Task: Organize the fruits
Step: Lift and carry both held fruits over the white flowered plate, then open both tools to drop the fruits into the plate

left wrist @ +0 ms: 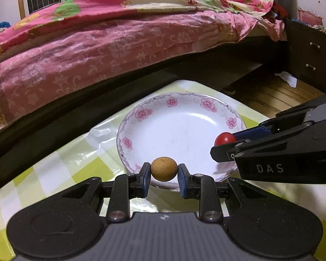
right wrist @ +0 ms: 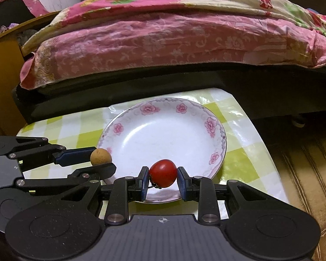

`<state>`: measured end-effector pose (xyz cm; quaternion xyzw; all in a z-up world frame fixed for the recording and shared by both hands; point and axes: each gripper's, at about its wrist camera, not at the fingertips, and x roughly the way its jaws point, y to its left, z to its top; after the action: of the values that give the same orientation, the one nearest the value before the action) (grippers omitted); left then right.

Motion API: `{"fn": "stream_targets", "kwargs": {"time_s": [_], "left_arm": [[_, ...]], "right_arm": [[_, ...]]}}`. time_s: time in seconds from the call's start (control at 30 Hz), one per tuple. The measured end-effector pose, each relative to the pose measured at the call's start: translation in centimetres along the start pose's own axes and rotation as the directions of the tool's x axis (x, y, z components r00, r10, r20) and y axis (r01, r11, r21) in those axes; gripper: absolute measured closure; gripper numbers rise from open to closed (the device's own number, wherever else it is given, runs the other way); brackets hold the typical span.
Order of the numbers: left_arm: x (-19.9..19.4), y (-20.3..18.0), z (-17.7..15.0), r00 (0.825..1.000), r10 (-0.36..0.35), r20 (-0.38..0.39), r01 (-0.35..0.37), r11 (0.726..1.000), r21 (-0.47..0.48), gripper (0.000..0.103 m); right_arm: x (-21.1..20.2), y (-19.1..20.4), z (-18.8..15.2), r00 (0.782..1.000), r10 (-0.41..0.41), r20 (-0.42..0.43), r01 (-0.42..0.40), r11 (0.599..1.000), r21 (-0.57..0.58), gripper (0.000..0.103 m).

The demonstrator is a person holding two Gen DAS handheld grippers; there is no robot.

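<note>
Nearest you, your left gripper [left wrist: 164, 171] pinches the brown fruit [left wrist: 164, 168] across its middle, over the plate's [left wrist: 184, 100] near rim. It looks small, light, firm-shelled and liable to roll. Your right gripper [right wrist: 163, 177] clamps the cherry tomato [right wrist: 163, 173] likewise: smooth, soft-skinned, so squeeze gently. Beyond lies the plate, then the bed [right wrist: 163, 43].

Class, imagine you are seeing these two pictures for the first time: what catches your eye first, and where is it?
The red cherry tomato, pinched in the right gripper over the near rim of the flowered plate. Next, the round brown fruit held in the left gripper at the plate's opposite edge. Behind, a pink floral bedspread fills the background.
</note>
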<state>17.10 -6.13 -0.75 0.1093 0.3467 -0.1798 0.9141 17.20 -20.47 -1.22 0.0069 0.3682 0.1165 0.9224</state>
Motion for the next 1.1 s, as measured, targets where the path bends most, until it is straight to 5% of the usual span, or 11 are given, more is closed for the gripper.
{"fn": "stream_targets", "kwargs": {"time_s": [0.73, 1.1], "left_arm": [[0.3, 0.6, 0.3, 1.0, 0.015, -0.013, -0.015, 1.0, -0.018, 0.065], [-2.9, 0.9, 0.7, 0.999, 0.03, 0.022, -0.029, 0.999, -0.038, 0.064]], "right_arm": [[0.8, -0.4, -0.2, 1.0, -0.001, -0.009, 0.001, 1.0, 0.01, 0.075], [-0.8, 0.0, 0.1, 1.0, 0.016, 0.024, -0.017, 1.0, 0.019, 0.074]]}}
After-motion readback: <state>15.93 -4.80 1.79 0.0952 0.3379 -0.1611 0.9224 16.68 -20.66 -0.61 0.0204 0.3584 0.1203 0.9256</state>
